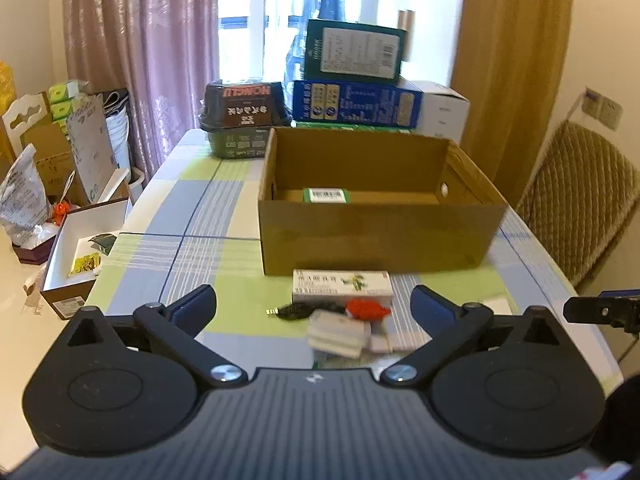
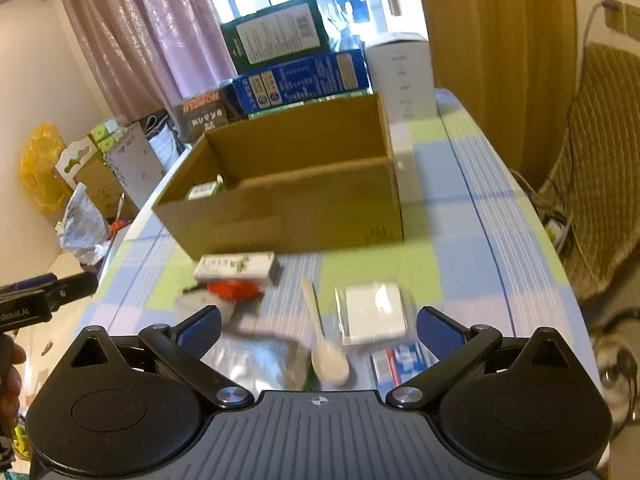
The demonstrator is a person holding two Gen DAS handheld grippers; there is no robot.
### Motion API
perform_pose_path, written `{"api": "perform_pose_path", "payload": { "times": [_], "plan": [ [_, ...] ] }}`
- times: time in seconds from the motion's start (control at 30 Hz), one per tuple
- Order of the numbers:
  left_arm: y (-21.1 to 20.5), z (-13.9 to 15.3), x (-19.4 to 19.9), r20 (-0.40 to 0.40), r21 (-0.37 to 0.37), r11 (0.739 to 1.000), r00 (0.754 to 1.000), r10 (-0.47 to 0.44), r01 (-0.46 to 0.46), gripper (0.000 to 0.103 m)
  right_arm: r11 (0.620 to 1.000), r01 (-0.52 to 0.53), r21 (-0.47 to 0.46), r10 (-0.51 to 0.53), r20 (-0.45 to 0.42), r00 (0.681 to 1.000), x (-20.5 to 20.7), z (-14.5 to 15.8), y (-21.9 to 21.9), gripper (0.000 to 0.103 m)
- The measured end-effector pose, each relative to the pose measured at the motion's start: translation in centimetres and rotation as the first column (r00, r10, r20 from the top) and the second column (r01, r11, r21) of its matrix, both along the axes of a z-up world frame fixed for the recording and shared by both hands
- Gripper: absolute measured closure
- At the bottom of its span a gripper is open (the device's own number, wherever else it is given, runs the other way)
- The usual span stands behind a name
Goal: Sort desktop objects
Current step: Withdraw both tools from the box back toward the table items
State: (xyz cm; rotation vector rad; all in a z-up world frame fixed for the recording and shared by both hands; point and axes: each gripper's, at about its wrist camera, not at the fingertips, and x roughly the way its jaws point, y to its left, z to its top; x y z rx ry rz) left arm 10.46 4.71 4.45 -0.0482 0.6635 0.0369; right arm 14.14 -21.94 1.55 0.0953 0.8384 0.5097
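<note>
Your left gripper point(image 1: 314, 304) hangs with its jaws wide apart and empty above a white medicine box point(image 1: 342, 286) and a red item point(image 1: 366, 309). Your right gripper point(image 2: 318, 326), equally spread, hovers over a pale spoon point(image 2: 326, 354) and a white packet point(image 2: 374, 316). Beyond stands the cardboard box point(image 1: 376, 236), with a green-and-white carton point(image 1: 325, 195) inside.

A home dining room: checked tablecloth point(image 1: 192, 216), pink curtains point(image 1: 140, 40), quilted chair point(image 1: 580, 200), stacked grocery boxes point(image 1: 356, 80).
</note>
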Motion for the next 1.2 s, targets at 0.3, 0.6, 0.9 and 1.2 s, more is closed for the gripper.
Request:
{"api": "perform_pose_path", "payload": {
  "times": [0.3, 0.6, 0.9, 1.2],
  "plan": [
    [-2.3, -1.3, -3.2, -0.04, 0.035, 0.992, 0.992, -0.124, 0.125, 0.002, 0.998, 0.006, -0.057, -0.008, -0.027, 1.0, -4.7, -1.7, -2.7, 0.002],
    [-3.7, -3.2, -4.4, -0.084, 0.004, 0.977, 0.974, -0.212, 0.213, 0.002, 0.995, 0.033, -0.094, -0.038, -0.045, 0.998, -6.1, -3.1, -4.4, 0.002],
    [-4.3, -4.4, -4.1, -0.113, 0.011, 0.964, 0.958, -0.263, 0.266, 0.002, 0.991, 0.007, -0.135, -0.014, -0.049, 0.999, -5.5, -4.2, -3.8, 0.002],
    [-5.5, -5.7, -1.9, -0.182, 0.117, 0.838, 0.841, -0.509, 0.533, 0.002, 0.971, -0.129, -0.202, 0.119, -0.062, 0.991, -3.5, -5.4, -2.6, 0.002]
  ]
}}
